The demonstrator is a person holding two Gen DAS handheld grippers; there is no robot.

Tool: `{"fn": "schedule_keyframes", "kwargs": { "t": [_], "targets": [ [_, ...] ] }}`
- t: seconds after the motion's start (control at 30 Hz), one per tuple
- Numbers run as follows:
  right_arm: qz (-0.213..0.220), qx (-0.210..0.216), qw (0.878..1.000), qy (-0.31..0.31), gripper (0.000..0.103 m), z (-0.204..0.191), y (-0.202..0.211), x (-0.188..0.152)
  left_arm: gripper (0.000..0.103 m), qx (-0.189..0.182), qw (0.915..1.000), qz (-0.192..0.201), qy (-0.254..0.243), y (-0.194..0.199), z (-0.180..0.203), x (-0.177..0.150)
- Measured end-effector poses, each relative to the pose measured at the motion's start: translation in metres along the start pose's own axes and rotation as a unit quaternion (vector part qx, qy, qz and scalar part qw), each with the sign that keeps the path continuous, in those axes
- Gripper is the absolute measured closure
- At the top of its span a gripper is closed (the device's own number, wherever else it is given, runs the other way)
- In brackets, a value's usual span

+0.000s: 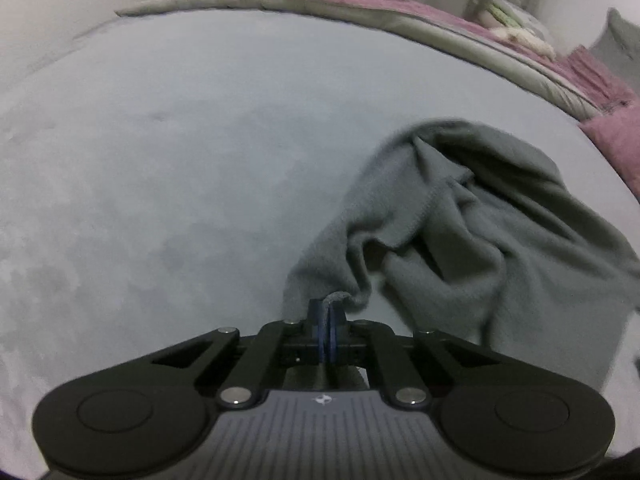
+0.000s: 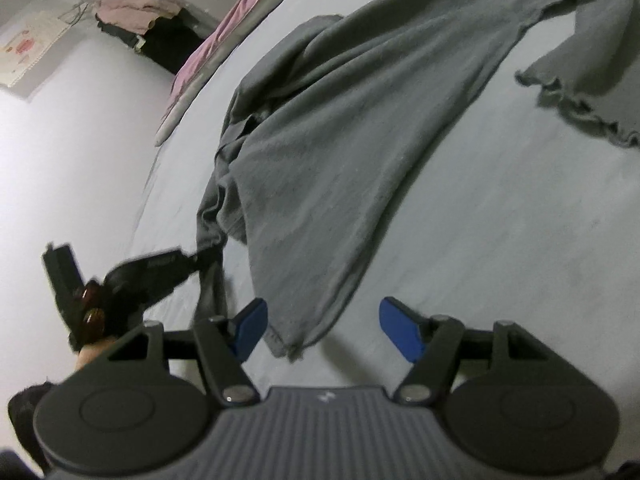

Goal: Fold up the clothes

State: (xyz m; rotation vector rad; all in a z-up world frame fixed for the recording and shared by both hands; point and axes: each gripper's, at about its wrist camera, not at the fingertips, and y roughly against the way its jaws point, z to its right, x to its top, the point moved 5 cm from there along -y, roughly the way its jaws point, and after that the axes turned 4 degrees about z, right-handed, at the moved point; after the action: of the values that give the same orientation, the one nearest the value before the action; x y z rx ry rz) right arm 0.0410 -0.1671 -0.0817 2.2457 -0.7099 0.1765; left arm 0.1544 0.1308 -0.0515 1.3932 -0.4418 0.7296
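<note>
On the grey bed (image 1: pixel 160 160), left fingers (image 1: pixel 328 320) pinch the garment (image 2: pixel 320 140); right fingers (image 2: pixel 400 330) gape beside it.

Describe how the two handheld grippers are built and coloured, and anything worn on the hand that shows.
Each gripper has a grey ribbed body with a small white logo, black linkage arms with silver pivot pins, two round black discs, and blue finger pads. That goes for the left gripper and the right gripper. The person's left hand wears a dark sleeve and brown beads.
</note>
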Motion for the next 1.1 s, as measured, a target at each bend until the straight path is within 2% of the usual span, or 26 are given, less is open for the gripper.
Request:
{"fn": "schedule_keyframes", "kwargs": {
  "t": [0.1,0.17,0.23,0.37,0.47,0.67,0.73,0.8,0.9,0.97,1.1],
  "targets": [
    [-0.007,0.009,1.000,0.003,0.039,-0.003,-0.003,-0.004,0.098,0.029,0.9988,0.040,0.006,-0.005,-0.009,0.010],
    [-0.011,0.014,1.000,0.005,0.041,-0.005,-0.005,-0.006,0.098,0.068,0.9944,0.081,0.004,-0.005,-0.017,0.018],
    [-0.014,0.019,1.000,0.008,0.044,-0.007,-0.007,-0.008,0.098,0.085,0.9901,0.110,0.018,-0.003,-0.026,0.024],
    [-0.019,0.030,0.999,0.007,0.046,-0.010,-0.013,-0.011,0.098,0.070,0.9908,0.103,0.054,-0.002,-0.037,0.028],
    [-0.019,0.035,0.999,0.005,0.048,-0.014,-0.021,-0.011,0.096,0.061,0.9923,0.090,0.060,-0.003,-0.039,0.027],
    [-0.017,0.046,0.999,-0.007,0.051,-0.014,-0.029,-0.010,0.085,0.036,0.9931,0.073,0.084,0.010,-0.044,0.029],
    [-0.017,0.051,0.998,-0.015,0.051,-0.014,-0.030,-0.009,0.080,0.018,0.9930,0.068,0.095,0.015,-0.042,0.026],
    [-0.018,0.057,0.998,-0.023,0.051,-0.015,-0.032,-0.009,0.075,-0.016,0.9920,0.060,0.110,0.019,-0.041,0.025],
    [-0.018,0.065,0.997,-0.032,0.051,-0.014,-0.035,-0.010,0.073,-0.096,0.9851,0.041,0.136,0.015,-0.034,0.022],
    [-0.019,0.071,0.997,-0.039,0.053,-0.014,-0.036,-0.010,0.073,-0.135,0.9792,0.025,0.149,0.008,-0.029,0.020],
    [-0.018,0.077,0.996,-0.050,0.060,-0.012,-0.038,-0.010,0.073,-0.172,0.9712,0.012,0.164,-0.011,-0.023,0.014]
  ]
}}
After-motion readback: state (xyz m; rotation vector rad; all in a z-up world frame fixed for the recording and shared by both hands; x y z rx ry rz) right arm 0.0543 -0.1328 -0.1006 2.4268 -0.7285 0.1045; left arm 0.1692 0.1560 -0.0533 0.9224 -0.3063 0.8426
